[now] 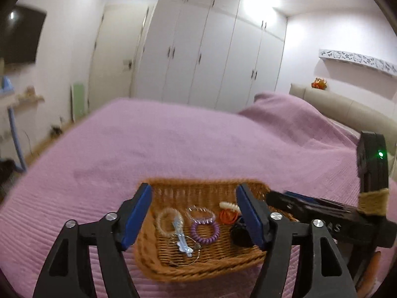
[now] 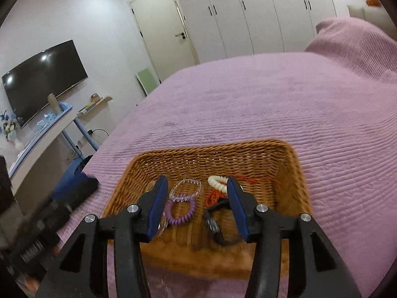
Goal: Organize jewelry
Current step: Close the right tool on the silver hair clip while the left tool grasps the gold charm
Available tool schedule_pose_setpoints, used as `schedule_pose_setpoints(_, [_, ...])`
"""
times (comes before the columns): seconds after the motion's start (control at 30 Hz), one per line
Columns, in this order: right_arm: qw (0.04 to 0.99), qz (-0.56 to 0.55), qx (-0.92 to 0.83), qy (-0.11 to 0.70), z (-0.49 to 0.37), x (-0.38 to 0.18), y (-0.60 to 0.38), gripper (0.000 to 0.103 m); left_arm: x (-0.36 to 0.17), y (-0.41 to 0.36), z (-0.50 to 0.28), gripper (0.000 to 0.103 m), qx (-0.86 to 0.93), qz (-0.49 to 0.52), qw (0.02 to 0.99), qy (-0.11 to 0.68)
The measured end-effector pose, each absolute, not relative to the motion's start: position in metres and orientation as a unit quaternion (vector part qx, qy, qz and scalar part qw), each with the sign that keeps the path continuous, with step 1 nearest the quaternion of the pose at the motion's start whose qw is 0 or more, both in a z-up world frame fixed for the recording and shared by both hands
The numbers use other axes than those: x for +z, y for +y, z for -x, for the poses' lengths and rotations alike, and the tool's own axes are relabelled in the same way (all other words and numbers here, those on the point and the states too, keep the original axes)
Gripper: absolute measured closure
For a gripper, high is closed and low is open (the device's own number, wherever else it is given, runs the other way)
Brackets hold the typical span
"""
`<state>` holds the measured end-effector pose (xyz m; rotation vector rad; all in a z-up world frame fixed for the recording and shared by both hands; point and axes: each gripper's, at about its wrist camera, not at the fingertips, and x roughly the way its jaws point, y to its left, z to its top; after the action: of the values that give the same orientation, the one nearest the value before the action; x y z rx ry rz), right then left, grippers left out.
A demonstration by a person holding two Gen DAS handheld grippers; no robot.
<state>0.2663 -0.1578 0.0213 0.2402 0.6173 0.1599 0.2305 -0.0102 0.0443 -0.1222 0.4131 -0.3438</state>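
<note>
Left tongs (image 1: 193, 219): spread wide, pinching nothing, held above the near half of the basket.
Right tongs (image 2: 196, 204): also spread, nothing between the blue pads (image 2: 156, 208), poised over the basket's middle.
Jewelry: all inside the basket; purple coil band (image 1: 205, 232) beside a clear coil band (image 1: 200, 214), cream bracelet (image 2: 218, 182) touching an orange cord (image 2: 214, 196), black piece (image 2: 220, 223) nearest the right tongs, pale blue clip (image 1: 182, 238) on a thin wire hoop.
Basket (image 2: 301, 186): brown wicker, resting on the bed.
Bed (image 2: 260, 99): covered with a pink ribbed blanket.
</note>
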Motion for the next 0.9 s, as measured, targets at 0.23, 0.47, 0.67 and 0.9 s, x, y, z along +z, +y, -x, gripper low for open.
schedule_pose_setpoints(0.23, [0.964, -0.073, 0.062, 0.246, -0.185, 0.064, -0.163, 0.050, 0.075, -0.003, -0.157, 0.027, -0.169, 0.036, 0.972, 0.158])
schedule_pose_setpoints(0.47, [0.979, -0.030, 0.046, 0.195, -0.107, 0.093, -0.155, 0.043, 0.106, 0.011, -0.087, 0.027, -0.168, 0.036, 0.978, 0.116])
schedule_pose_setpoints(0.67, [0.978, 0.008, 0.024, 0.208, -0.057, 0.068, -0.145, 0.043, 0.097, 0.017, -0.049, 0.027, -0.163, 0.035, 0.978, 0.126])
schedule_pose_setpoints(0.9, [0.954, -0.019, 0.019, 0.299, -0.051, -0.003, -0.154, 0.043, 0.040, 0.024, -0.046, 0.027, -0.167, 0.057, 0.959, 0.222])
